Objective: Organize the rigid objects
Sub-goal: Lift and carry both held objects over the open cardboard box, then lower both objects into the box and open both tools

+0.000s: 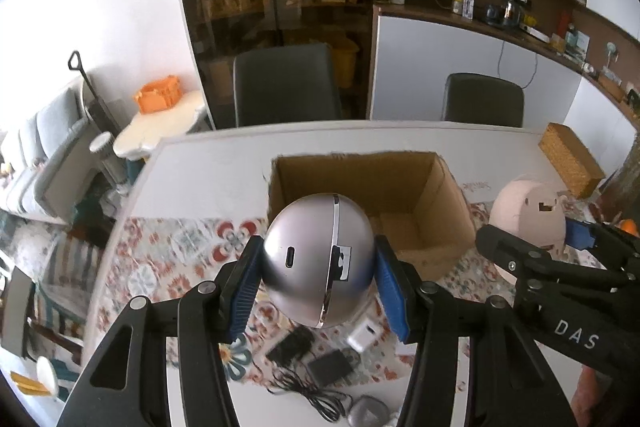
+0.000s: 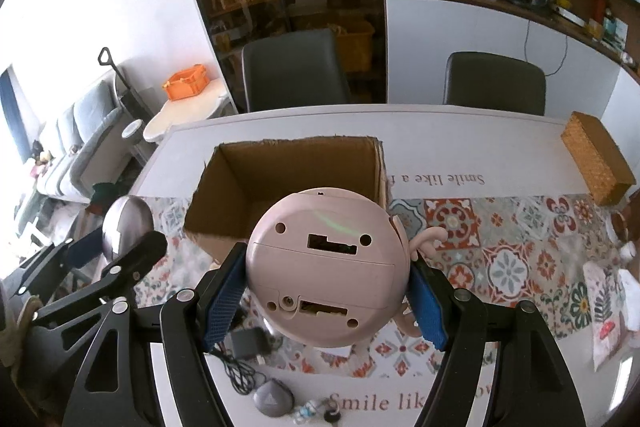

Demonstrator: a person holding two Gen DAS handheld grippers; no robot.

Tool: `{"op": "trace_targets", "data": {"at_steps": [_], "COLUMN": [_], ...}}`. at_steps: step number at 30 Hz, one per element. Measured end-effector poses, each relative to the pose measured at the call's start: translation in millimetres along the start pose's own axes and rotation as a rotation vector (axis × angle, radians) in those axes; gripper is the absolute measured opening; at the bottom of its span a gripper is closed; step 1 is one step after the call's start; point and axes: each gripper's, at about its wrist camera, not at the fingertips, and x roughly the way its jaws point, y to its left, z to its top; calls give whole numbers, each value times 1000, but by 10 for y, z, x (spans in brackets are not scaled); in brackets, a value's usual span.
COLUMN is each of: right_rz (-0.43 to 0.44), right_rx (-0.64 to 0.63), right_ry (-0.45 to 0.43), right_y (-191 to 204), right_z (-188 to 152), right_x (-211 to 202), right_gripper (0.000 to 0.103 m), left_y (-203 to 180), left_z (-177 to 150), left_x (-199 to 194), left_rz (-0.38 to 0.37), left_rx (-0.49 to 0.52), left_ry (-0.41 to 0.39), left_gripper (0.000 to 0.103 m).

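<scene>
My left gripper (image 1: 318, 267) is shut on a silver egg-shaped gadget (image 1: 316, 259) and holds it above the table, in front of an open cardboard box (image 1: 404, 187). My right gripper (image 2: 326, 287) is shut on a round pink toy (image 2: 326, 267), its underside facing me, held just in front of the same box (image 2: 288, 171). The box looks empty. In the left wrist view the pink toy (image 1: 528, 215) and right gripper (image 1: 560, 259) are at the right. In the right wrist view the silver gadget (image 2: 126, 223) and left gripper (image 2: 108, 247) are at the left.
On the patterned table mat (image 2: 508, 259) below lie a black adapter with cable (image 1: 320, 367), a white charger (image 1: 364, 335) and a grey pebble-shaped item (image 2: 274, 401). A wicker box (image 2: 596, 159) stands at the table's far right. Two dark chairs (image 2: 296, 71) stand behind the table.
</scene>
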Motion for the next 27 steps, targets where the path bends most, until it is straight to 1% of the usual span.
{"op": "trace_targets", "data": {"at_steps": [4,11,16,20,22,25,27], "right_rz": [10,-31,-47,-45,-55,-40,-56], "right_rx": [1,-8,-16,-17,-18,-18,-17], "right_ry": [37,89,148,195,215,235,245], "right_y": [-15,-39,-62,-73,-66,-71,-79], "right_z": [183,442,517,550,563,565,570], "right_x": [164,474,767,1001,1096,1213,1276], "right_gripper": [73,73,73,73,73,73,73], "left_y": [-30,-29,-7,31,43,51,42], "left_z": [154,308,361,386,392,391,379], "left_x": [128,445,737,949,1035,1132,1177], "left_rz": [11,28,22,0,4,17,14], "left_rx": [27,38,33,13,5,-2,-3], "left_ry": [10,65,121,164,177,198,209], "left_gripper": [54,54,54,54,54,54,54]}}
